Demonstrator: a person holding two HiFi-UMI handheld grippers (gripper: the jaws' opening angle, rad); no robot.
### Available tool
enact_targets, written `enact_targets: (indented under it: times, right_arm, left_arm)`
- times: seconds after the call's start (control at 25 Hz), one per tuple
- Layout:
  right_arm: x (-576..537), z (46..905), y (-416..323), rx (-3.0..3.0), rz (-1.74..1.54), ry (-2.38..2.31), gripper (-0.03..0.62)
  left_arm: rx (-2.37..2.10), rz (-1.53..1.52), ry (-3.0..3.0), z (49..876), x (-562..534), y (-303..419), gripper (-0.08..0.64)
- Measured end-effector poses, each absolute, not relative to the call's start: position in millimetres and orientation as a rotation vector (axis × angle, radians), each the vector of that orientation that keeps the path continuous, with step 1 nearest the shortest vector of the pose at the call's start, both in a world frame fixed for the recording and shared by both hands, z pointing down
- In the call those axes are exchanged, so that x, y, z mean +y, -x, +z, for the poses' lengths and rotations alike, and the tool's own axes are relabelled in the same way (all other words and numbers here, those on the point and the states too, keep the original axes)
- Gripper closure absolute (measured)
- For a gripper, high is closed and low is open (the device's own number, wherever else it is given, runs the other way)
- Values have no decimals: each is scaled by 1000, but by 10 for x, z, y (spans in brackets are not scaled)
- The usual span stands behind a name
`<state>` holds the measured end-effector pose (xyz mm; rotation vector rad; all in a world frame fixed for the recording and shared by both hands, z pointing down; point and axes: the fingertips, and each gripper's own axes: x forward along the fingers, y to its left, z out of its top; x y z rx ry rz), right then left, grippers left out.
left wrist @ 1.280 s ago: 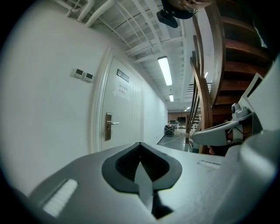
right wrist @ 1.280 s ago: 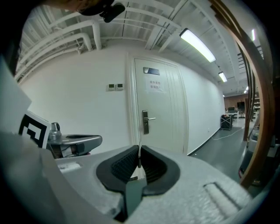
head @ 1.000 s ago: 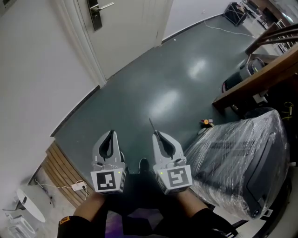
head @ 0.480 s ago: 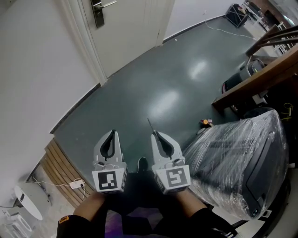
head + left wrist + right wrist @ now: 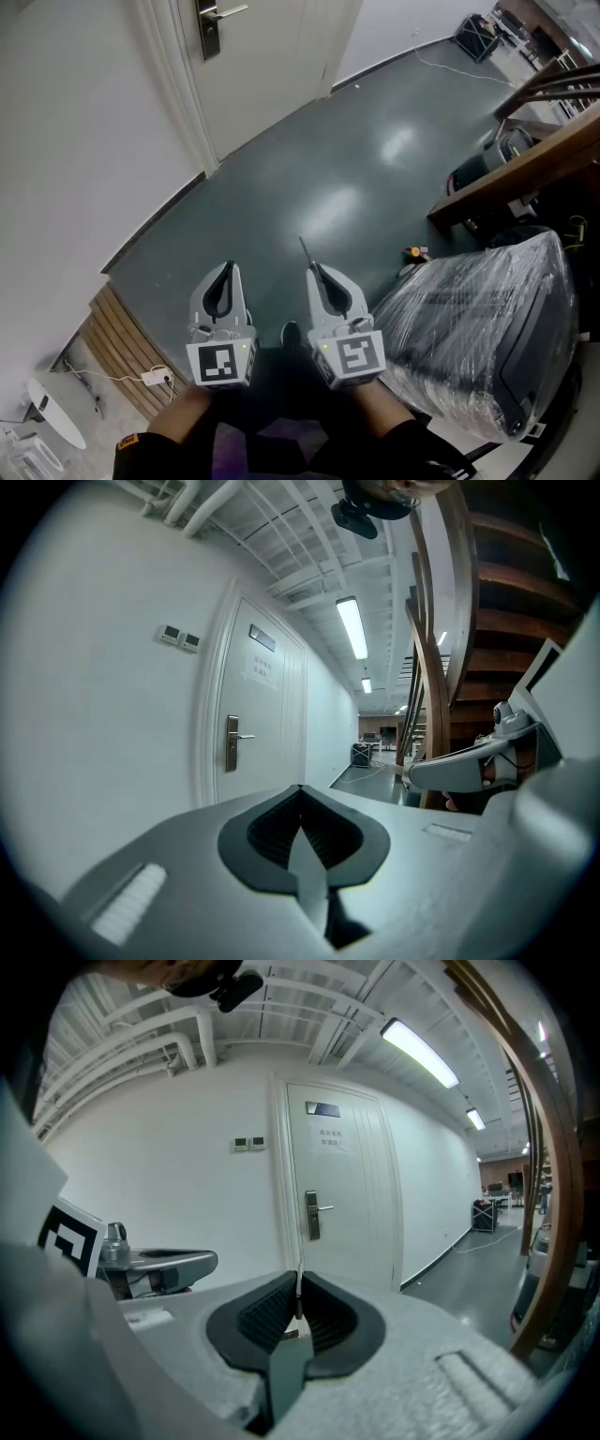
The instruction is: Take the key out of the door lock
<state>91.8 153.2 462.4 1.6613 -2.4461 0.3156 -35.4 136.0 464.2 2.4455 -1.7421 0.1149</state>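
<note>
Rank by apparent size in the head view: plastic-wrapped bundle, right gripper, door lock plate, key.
Largest to smallest:
plastic-wrapped bundle
right gripper
door lock plate
key
The plate is far off, so this is apparent size only.

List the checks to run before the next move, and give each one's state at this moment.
1. Right gripper shut on the thin key: ok, the key's tip sticks out past the fingers.
2. Key out of the lock plate: ok, both grippers are well away from the door.
3. Left gripper empty, fingers together: ok.
4. How deep the key sits in the grip: cannot tell.
5. Right gripper apart from the plastic-wrapped bundle: ok.
</note>
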Motion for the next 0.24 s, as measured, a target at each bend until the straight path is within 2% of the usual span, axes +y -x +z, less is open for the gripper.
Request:
enact_targets:
  times: [0.24]
  right_arm:
    - [1415,4614,-798,-2393,331,-1682,577]
  left_arm:
    - [-1731,104,-2452,4649,1235,506,541]
